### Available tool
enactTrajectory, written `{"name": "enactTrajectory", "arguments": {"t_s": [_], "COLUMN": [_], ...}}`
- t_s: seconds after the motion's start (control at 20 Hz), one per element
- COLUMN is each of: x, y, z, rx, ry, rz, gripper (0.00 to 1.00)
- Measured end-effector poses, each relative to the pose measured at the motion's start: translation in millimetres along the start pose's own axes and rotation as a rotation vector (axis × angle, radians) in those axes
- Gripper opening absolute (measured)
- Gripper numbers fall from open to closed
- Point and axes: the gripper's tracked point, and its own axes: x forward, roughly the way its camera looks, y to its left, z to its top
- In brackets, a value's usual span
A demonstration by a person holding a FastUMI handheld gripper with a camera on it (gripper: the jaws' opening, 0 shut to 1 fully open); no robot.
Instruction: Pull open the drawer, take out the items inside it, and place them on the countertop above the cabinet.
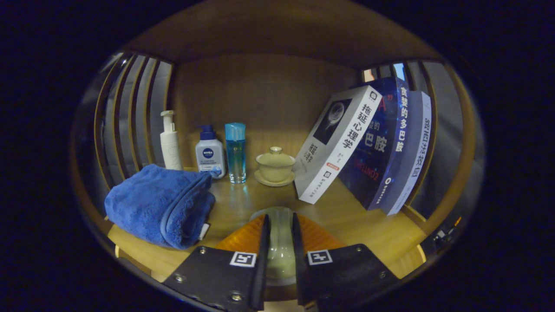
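Nearest the camera, the gripper (280,242) has its two fingers drawn in to a narrow gap, both pressing the sides of a pale, glazed cup-like vessel (280,229) held upright between them. It looks like one of the drawer's items, now carried over the wooden countertop (243,203) inside the shelf alcove.

Taking the lidded tea bowl (275,167) on its saucer as the landmark: the held vessel hangs just in front of it, nearer the camera. To the bowl's left stand a blue-capped bottle (235,151), then a white lotion bottle (210,154), then a pump dispenser (170,141); nearer than those lies a folded blue towel (162,206). To the bowl's right, three books (368,147) lean against the side wall.

The step in hand seems to be setting the vessel down. The bare wood in front of the bowl, between towel and books, looks the safest spot (ceramic against ceramic would be unkind). Lower it level, feel it settle, then part the fingers and draw straight back.

The vessel's base and lower body are hidden behind the fingers, so whether it already touches the wood cannot be told. The drawer itself is out of sight.
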Motion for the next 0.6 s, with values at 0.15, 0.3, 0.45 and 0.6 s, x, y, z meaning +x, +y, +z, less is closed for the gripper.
{"name": "enactTrajectory", "arguments": {"t_s": [0.15, 0.3, 0.45, 0.6], "x": [-16.8, -55.9, -109.5, -165.4], "y": [-0.2, 0.5, 8.1, 13.9], "z": [3.6, 22.0, 35.7, 40.8], "rx": [-0.026, -0.075, -0.084, -0.059], "ry": [-0.01, -0.081, -0.152, -0.193], "rz": [0.001, -0.018, 0.007, 0.046], "gripper": [0.58, 0.8, 0.95, 0.95]}}
